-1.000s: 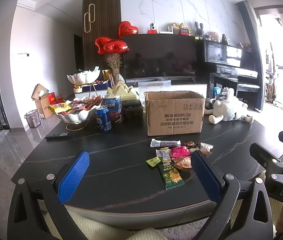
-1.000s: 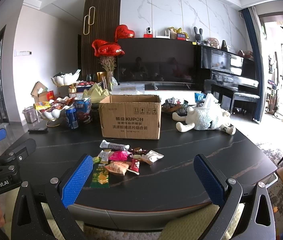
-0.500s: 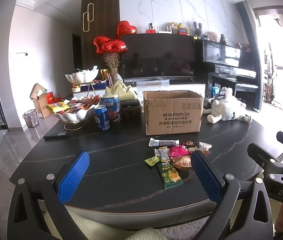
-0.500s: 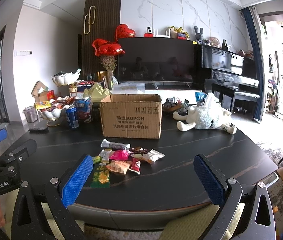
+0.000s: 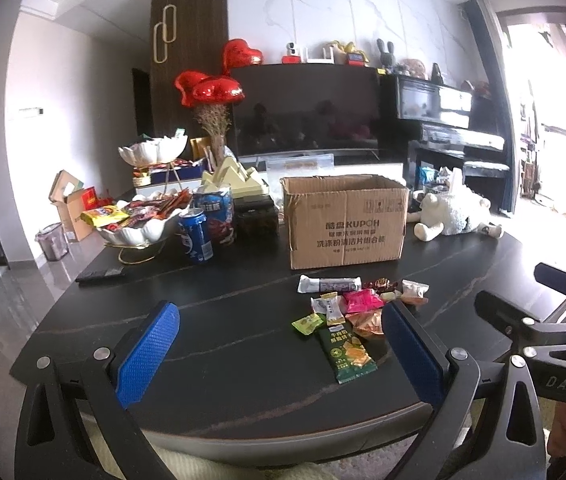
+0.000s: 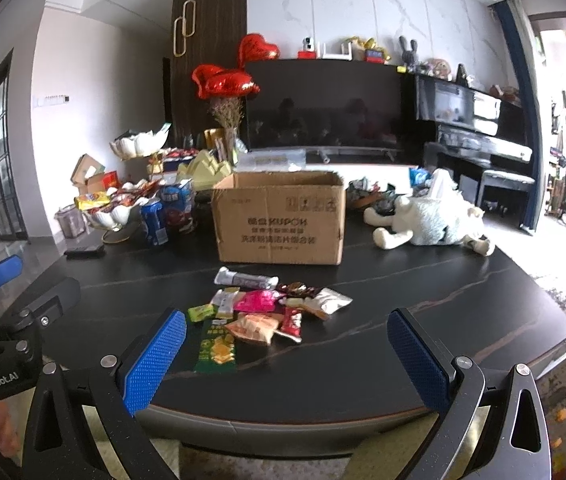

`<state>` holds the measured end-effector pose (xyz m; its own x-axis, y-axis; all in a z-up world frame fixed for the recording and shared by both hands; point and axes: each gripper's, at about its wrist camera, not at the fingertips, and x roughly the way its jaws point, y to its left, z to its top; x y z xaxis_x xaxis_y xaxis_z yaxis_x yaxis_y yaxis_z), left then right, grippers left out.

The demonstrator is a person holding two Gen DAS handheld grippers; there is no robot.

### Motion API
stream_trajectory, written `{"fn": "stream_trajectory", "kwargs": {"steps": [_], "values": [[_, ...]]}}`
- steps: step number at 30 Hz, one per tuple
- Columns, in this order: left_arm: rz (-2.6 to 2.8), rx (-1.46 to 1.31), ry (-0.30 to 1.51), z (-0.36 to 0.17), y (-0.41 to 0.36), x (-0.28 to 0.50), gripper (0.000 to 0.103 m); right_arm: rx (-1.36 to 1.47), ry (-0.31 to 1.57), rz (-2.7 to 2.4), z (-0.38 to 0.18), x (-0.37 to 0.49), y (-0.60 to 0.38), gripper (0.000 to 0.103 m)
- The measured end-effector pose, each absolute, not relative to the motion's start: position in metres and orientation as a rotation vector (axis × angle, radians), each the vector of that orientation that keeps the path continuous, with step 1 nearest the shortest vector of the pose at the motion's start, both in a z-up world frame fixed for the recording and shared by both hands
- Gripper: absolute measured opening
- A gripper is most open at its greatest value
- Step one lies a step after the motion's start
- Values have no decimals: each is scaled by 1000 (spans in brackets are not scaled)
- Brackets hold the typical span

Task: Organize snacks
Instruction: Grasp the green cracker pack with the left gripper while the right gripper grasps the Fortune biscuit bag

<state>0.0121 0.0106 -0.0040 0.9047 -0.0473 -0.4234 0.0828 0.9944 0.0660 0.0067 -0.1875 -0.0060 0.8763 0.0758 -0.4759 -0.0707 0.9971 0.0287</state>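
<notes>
Several small snack packets lie in a loose pile (image 5: 357, 308) (image 6: 267, 308) on the dark table, among them a green packet (image 5: 347, 354) (image 6: 216, 347), a pink one (image 5: 363, 301) (image 6: 257, 301) and a silver bar (image 5: 329, 283) (image 6: 245, 279). Behind the pile stands an open cardboard box (image 5: 345, 220) (image 6: 279, 216). My left gripper (image 5: 281, 354) hovers open near the table's front edge, left of the pile. My right gripper (image 6: 287, 354) is open too, just in front of the pile. Neither holds anything.
A white shell bowl of snacks (image 5: 139, 226) (image 6: 113, 210), a blue can (image 5: 195, 236) (image 6: 154, 222) and a black remote (image 5: 101, 275) (image 6: 85, 249) sit at the left. A white plush toy (image 5: 453, 216) (image 6: 431, 220) lies at the right. The table's front edge (image 6: 283, 424) is close.
Both grippers have drifted slightly forward towards the table; the snack pile and box look a little nearer. Nothing was grasped or moved.
</notes>
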Motion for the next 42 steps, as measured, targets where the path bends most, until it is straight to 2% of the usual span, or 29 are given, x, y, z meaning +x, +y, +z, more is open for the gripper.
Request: {"fn": "stream_trajectory", "kwargs": {"steps": [4,12,18,31,42], "values": [[-122,95,468,-11,15,34,96,16,547,107,-17,26,-178,102],[-240,94,597,-41,23,88,82,83,659,120,-38,79,-165,91],[-299,115,653,-62,26,123,76,134,754,114,-60,109,-159,84],[-397,141,784,-114,17,188,68,223,906,80,-106,157,-160,75],[-438,165,850,-144,2,214,66,256,951,84,-124,171,-163,73]]}}
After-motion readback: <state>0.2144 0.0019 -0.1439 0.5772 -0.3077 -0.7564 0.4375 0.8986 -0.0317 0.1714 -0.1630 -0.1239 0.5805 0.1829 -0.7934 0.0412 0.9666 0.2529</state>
